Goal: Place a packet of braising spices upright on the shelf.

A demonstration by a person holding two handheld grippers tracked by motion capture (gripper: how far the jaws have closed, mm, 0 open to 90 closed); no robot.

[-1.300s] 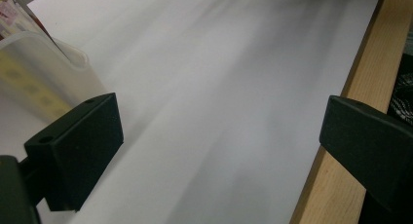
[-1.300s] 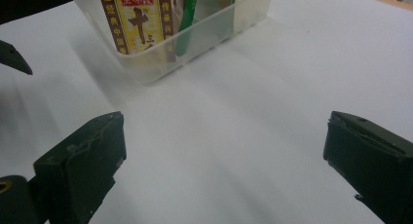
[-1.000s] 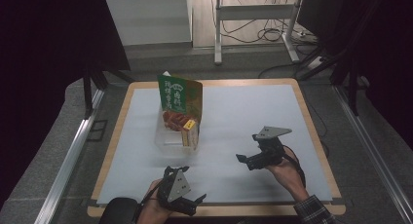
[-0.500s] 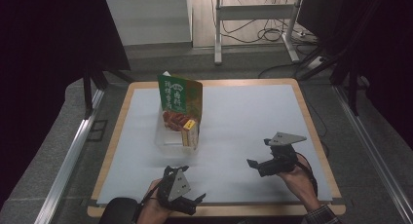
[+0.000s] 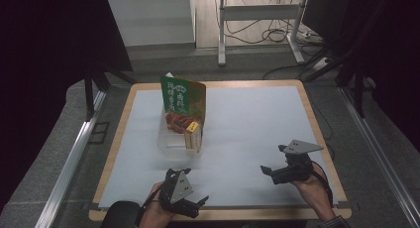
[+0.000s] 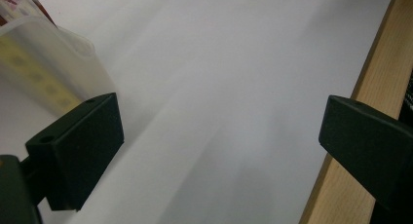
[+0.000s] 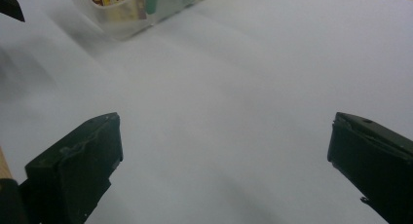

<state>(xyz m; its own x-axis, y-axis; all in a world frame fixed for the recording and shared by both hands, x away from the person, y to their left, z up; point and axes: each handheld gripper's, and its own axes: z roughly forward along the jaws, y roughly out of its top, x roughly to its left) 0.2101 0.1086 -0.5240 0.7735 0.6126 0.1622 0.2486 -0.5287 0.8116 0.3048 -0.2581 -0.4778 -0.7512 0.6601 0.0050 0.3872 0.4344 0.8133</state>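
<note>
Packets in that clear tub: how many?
3 visible: tall green packet at the back, red one below it, small yellow box in front. The clear tub may hide more.

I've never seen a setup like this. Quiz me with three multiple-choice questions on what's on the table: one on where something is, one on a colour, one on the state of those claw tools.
1. Where does the clear tub stand?
A. left of the table's middle
B. at the right edge
C. on the floor

2. What colour is the top of the tall packet in the tub?
A. blue
B. green
C. black

3. How are the jaws of the right gripper?
A. shut on a box
B. open, empty
C. shut, empty

Answers: 1 A, the high view shows it left of centre. 2 B, its upper print is green. 3 B, bare white mat lies between the spread jaws.
</note>
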